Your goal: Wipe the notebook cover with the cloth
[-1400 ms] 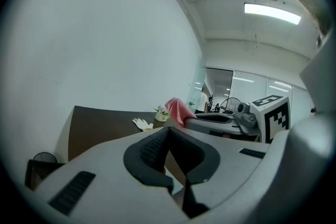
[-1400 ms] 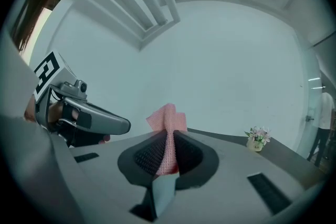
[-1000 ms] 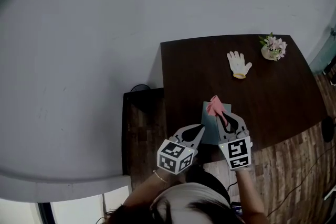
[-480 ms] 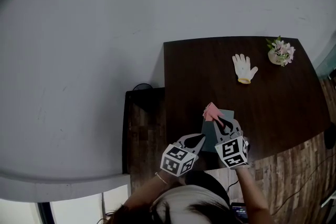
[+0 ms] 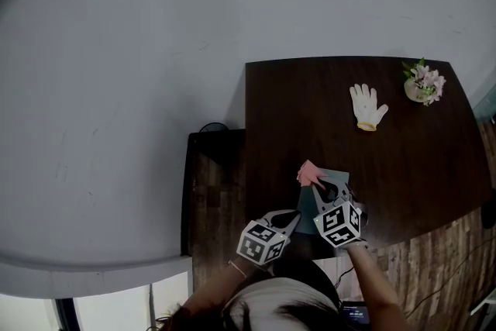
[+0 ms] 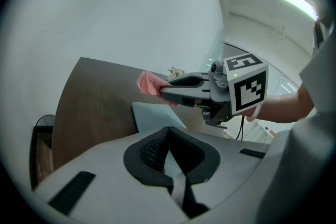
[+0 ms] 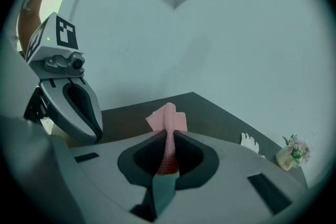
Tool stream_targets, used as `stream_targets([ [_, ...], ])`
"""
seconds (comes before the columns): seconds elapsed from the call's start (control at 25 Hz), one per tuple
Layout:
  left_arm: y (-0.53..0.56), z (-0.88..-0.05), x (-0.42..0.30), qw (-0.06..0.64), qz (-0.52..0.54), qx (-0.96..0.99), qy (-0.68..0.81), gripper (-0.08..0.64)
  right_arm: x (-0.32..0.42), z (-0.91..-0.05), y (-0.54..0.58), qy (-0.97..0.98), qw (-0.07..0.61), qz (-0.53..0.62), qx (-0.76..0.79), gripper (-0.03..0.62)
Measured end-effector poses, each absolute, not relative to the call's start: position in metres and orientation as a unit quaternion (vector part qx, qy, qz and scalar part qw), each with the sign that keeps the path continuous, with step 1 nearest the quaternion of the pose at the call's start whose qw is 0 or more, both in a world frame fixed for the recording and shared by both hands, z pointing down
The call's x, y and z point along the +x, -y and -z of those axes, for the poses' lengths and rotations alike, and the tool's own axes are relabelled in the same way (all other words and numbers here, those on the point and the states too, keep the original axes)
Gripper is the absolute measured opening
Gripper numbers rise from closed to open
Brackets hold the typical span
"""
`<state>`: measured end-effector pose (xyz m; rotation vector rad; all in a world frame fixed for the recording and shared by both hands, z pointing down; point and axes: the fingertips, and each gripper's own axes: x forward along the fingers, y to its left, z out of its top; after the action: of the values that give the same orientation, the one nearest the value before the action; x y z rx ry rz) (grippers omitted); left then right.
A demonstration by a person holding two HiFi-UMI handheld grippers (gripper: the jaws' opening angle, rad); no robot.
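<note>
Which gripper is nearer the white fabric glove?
Right. In the head view the right gripper, holding the pink cloth, is below-left of the white glove; the left gripper is lower and farther left.

Count: 1 table (image 5: pixel 418 159), 1 notebook (image 5: pixel 308 202), 1 pink cloth (image 5: pixel 309 173), 1 white glove (image 5: pixel 366 106), 1 flower pot (image 5: pixel 423 83), 1 low side stand (image 5: pixel 213 190). 2 grippers: left gripper (image 5: pixel 295 216), right gripper (image 5: pixel 322 186).

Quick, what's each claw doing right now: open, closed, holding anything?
Left claw: closed, nothing in it.
Right claw: closed on the crumpled pink cloth.
</note>
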<state>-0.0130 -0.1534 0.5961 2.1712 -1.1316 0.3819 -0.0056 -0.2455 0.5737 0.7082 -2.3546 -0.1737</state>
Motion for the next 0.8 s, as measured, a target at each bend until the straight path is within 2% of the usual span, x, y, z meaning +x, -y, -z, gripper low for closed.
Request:
stream_targets([
  [0.8,0.149,-0.657,-0.014,0.384,-0.193,0.800,0.420,0.018,-0.016,-0.646,0.271,0.886,0.404,0.058,0.220,0.040],
])
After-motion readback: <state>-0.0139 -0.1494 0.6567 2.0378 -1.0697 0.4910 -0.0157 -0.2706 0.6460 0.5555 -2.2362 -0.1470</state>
